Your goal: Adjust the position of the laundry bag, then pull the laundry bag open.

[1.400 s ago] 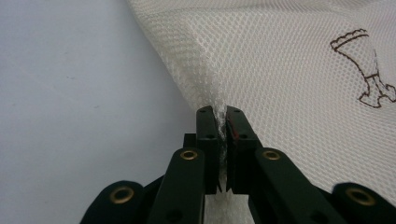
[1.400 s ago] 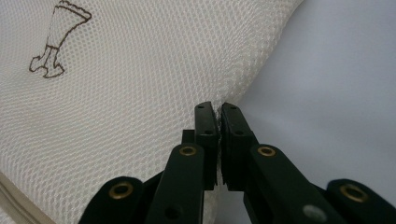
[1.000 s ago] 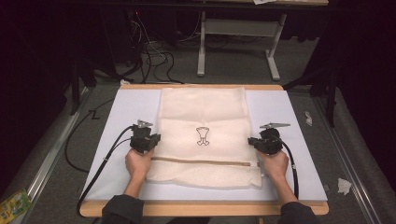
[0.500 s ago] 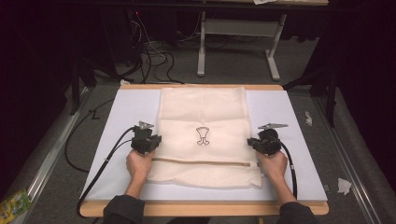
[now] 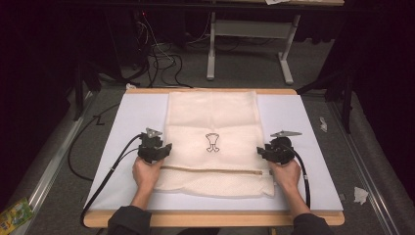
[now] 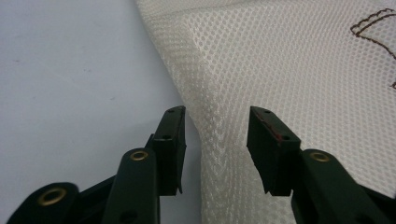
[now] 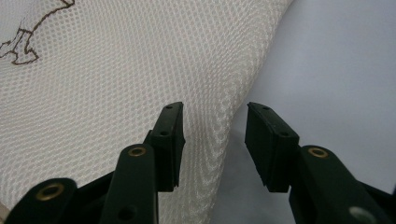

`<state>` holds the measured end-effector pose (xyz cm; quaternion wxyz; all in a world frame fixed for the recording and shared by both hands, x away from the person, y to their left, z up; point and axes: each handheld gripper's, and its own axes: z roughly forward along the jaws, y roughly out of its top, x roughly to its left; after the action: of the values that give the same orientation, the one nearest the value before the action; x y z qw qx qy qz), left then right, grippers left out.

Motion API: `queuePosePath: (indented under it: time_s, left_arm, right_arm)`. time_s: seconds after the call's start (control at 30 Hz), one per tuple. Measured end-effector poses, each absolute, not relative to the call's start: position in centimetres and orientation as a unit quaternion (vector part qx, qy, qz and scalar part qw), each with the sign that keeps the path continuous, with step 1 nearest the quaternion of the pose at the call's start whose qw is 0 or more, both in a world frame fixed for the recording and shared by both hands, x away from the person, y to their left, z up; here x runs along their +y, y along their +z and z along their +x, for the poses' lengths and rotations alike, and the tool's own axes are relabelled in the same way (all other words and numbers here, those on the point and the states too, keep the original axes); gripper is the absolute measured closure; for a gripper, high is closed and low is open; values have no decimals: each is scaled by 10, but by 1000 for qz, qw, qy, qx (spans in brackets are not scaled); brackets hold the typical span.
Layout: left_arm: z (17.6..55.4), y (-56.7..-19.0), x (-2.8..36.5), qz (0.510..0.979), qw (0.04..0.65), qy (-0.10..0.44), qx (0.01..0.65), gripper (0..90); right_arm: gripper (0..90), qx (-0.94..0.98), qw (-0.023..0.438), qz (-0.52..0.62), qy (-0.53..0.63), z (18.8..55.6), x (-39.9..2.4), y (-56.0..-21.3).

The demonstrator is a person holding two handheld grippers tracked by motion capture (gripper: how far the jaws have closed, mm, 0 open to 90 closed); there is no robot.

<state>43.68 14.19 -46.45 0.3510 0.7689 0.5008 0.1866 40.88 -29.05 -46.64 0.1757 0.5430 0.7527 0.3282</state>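
My left gripper [image 5: 161, 150] and right gripper [image 5: 266, 151] have just been opening; each now stands open astride a side edge of the mesh bag [image 5: 213, 132], apparently letting go. The bag lies flat mid-tabletop [image 5: 127, 122], zipper [image 5: 210, 170] nearest me.

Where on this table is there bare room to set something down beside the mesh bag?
Two bare white strips of the tabletop flank the cream mesh laundry bag, one between each side edge and the wooden rim. It is crowded mid-table, where the left gripper and right gripper, jaws just opened, straddle the bag's edges.
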Motion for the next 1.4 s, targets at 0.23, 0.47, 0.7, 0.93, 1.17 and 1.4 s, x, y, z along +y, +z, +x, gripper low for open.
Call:
queuePosePath:
  time_s: [0.23, 0.47, 0.7, 0.93, 1.17, 1.4]
  left_arm:
    - [429, -462, 142, 772, 359, 191, 489, 497]
    - [414, -457, 138, 774, 381, 190, 469, 470]
    - [396, -457, 127, 789, 399, 175, 434, 439]
    - [384, -458, 113, 797, 409, 167, 412, 433]
    - [380, -461, 108, 800, 409, 155, 411, 432]
    - [377, -457, 98, 807, 409, 151, 398, 431]
  right_arm:
    - [518, 745, 182, 548, 334, 400, -294, -468]
    - [507, 739, 188, 546, 347, 390, -302, -464]
    - [505, 732, 185, 546, 363, 378, -309, -469]
    - [501, 733, 184, 543, 366, 369, -311, -471]
    - [500, 730, 180, 545, 372, 362, -314, -476]
    - [499, 728, 174, 546, 376, 357, -316, -477]
